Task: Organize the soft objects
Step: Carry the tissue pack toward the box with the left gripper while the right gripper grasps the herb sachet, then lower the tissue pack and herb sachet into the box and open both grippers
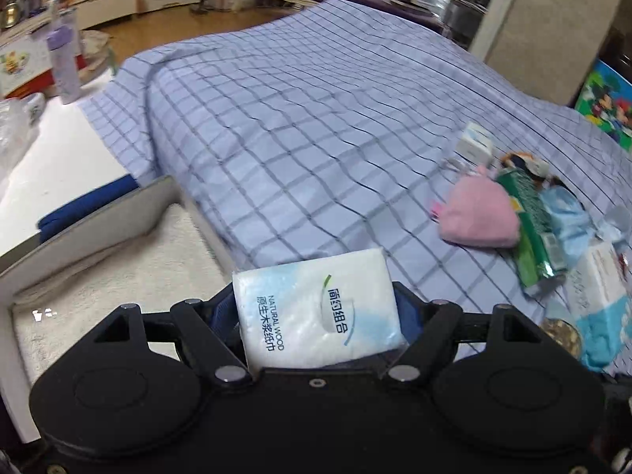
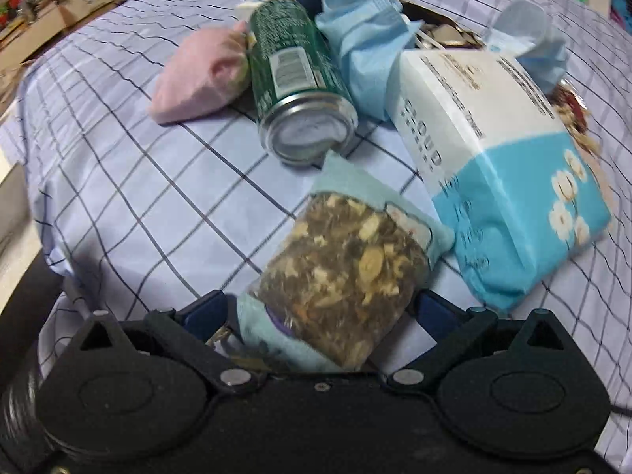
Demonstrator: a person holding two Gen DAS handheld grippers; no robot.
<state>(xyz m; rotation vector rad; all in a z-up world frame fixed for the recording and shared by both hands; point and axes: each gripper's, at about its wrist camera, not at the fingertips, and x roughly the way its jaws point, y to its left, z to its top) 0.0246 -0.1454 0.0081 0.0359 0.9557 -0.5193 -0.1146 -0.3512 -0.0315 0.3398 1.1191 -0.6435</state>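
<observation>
Tissue pack (image 1: pixel 316 308) overhangs checked bedspread's (image 1: pixel 296 118) near edge, open cloth beyond.

Surface: you work over a bed under a blue checked sheet (image 1: pixel 300 126).
On it: pink pouch (image 2: pixel 197 75), green can (image 2: pixel 296 87) on its side, blue-and-white tissue pack (image 2: pixel 501 166), crumpled blue masks (image 2: pixel 355 39).

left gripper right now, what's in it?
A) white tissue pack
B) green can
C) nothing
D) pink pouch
A: the left wrist view shows the white tissue pack clamped in the left gripper, while the green can and pink pouch lie on the checked sheet.
</observation>
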